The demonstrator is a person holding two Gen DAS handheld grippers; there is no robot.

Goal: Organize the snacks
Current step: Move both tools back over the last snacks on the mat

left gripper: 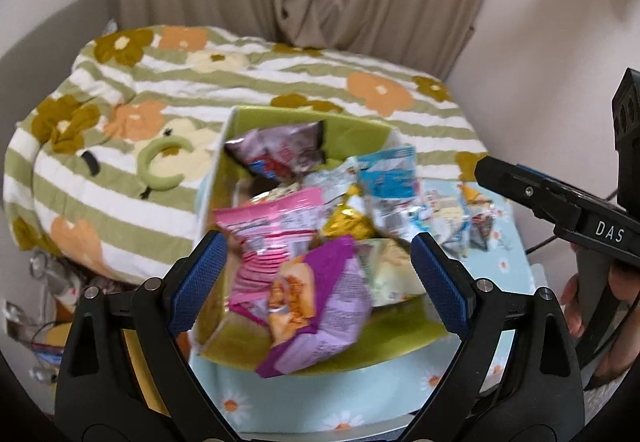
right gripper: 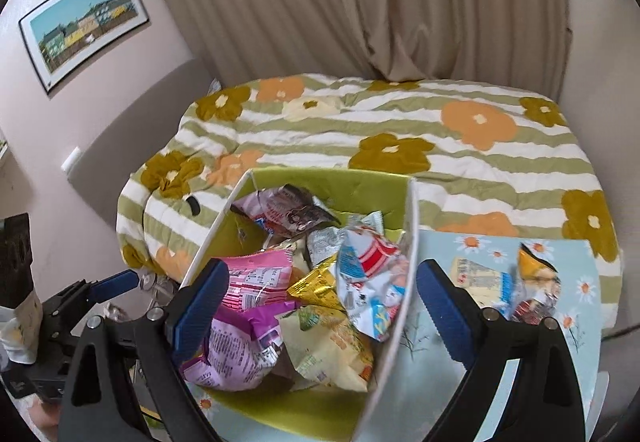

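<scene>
Green box (right gripper: 360,181) holds most packets; a few snack packets (right gripper: 532,290) lie just right of it (unsorted). Left gripper (left gripper: 318,274) and right gripper (right gripper: 322,306) both spread wide, empty.

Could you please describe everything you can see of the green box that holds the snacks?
The box is open-topped, with lime-green inner walls and white outer faces, and looks like cardboard. It stands upright on the daisy-print tablecloth, its far side next to the striped flowered blanket. It is heaped with crumpled snack packets, among them a pink one, a purple one and a gold one. Neither tool touches it.
</scene>
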